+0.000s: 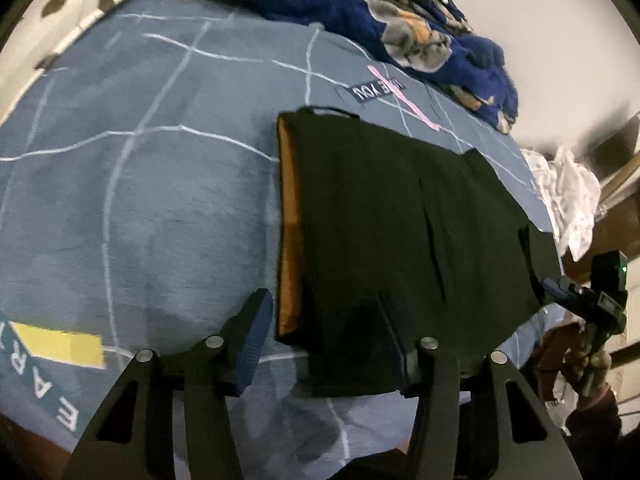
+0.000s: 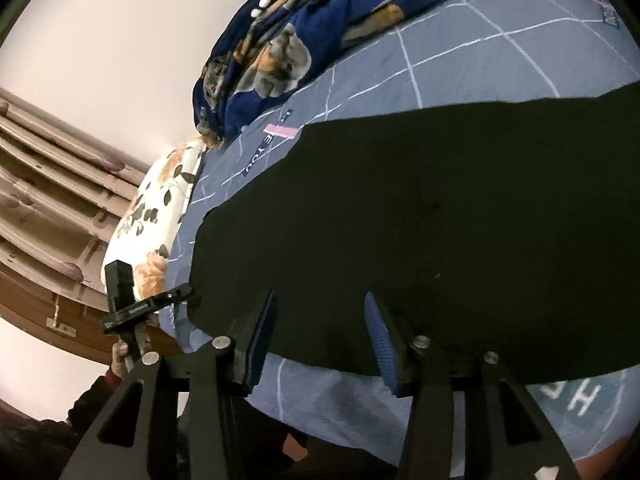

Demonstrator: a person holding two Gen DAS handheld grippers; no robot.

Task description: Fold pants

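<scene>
pants (image 1: 400,216): black, flat on the blue bedspread (image 1: 140,200) — seemingly folded, orange lining showing at one edge
left gripper (image 1: 320,332): jaws apart over near hem, gripping nothing
right gripper (image 2: 320,336): likewise unclenched
left to do: probably another fold

— How many pants (image 1: 392,216) do you have laid out?
— One black pair, on one blue bedspread (image 1: 140,184).
— Grippers?
— Two: left gripper (image 1: 320,344) and right gripper (image 2: 320,344). One navy blanket (image 1: 360,4), one floral pillow (image 2: 160,216).
</scene>
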